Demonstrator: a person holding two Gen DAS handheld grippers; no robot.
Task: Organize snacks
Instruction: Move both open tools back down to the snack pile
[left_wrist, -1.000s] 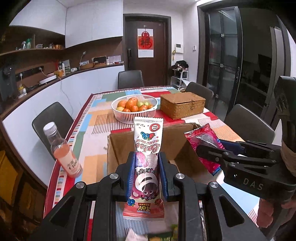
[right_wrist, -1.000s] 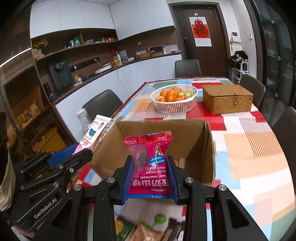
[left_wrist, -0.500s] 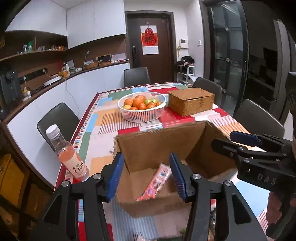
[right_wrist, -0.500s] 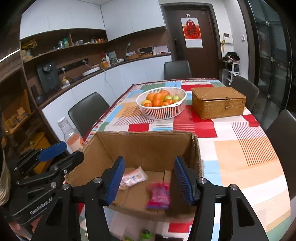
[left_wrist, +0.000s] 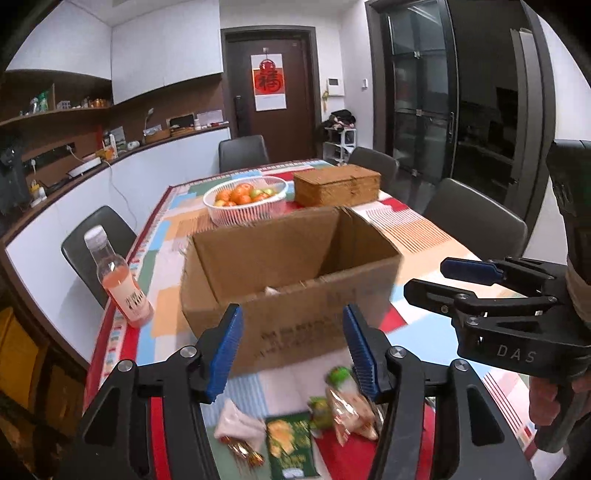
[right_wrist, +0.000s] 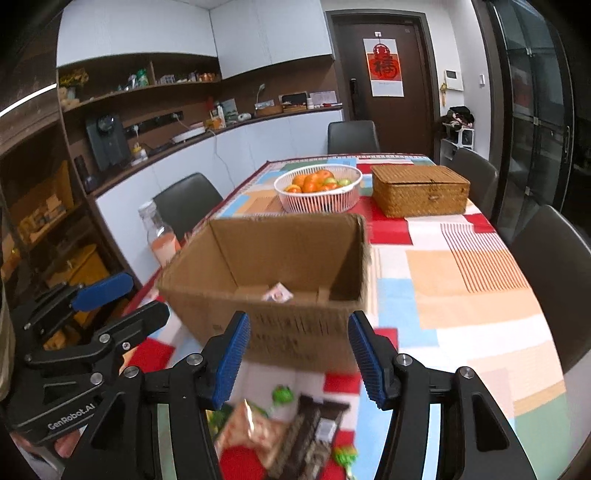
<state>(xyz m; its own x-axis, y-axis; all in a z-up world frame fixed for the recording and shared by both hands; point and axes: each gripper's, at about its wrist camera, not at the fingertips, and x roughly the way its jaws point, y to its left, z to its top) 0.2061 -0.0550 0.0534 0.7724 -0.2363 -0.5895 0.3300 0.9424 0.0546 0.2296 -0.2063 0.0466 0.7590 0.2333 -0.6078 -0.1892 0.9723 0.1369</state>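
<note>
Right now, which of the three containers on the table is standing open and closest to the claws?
The cardboard box: open-topped, just beyond both claws. The white fruit basket and lidded wicker box sit farther back.

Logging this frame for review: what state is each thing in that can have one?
Left claw: open, empty.
Right claw: open, empty.
Cardboard box: open-topped, a packet inside.
Bottle: upright, capped, part full.
Wicker box: lid shut.
Fruit basket: holds fruit.
Loose snacks: on table, unboxed.
</note>
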